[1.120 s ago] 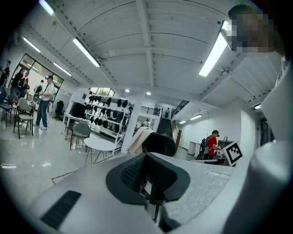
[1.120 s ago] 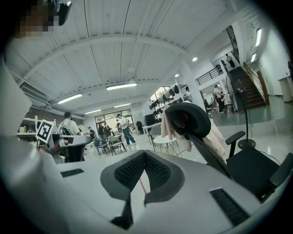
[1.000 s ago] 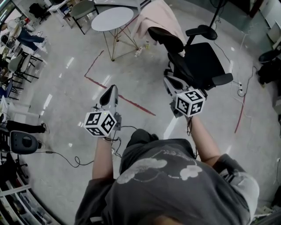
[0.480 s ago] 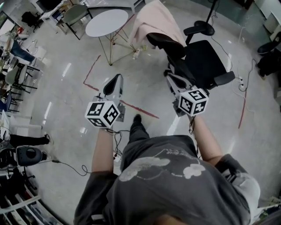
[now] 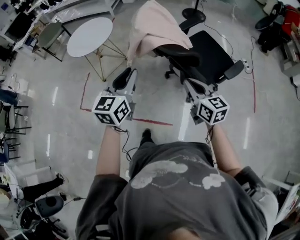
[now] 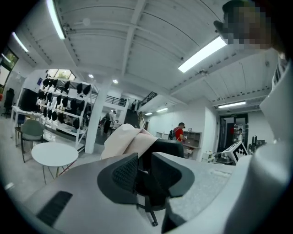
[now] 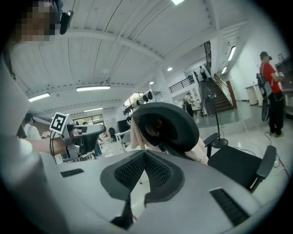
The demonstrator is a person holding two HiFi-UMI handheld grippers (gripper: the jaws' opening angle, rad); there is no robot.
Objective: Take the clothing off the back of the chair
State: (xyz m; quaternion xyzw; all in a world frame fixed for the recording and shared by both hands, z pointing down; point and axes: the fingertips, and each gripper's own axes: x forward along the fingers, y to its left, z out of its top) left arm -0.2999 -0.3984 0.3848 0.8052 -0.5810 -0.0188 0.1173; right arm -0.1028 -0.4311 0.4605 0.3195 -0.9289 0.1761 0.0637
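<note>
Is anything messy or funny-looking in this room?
Yes. A pink garment is flung over the back of the black office chair. It is bunched up and hangs lopsided down one side, not worn or put away.

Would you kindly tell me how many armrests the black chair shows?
2: one armrest beyond the seat, near the head view's top edge; the other armrest at the seat's right.

Forearms [image 5: 108, 150] stretched forward, side by side. Left gripper [image 5: 124, 77] empty, jaws slightly apart, just been opening. Right gripper [image 5: 191, 86] roughly level, jaws closed together on nothing.
</note>
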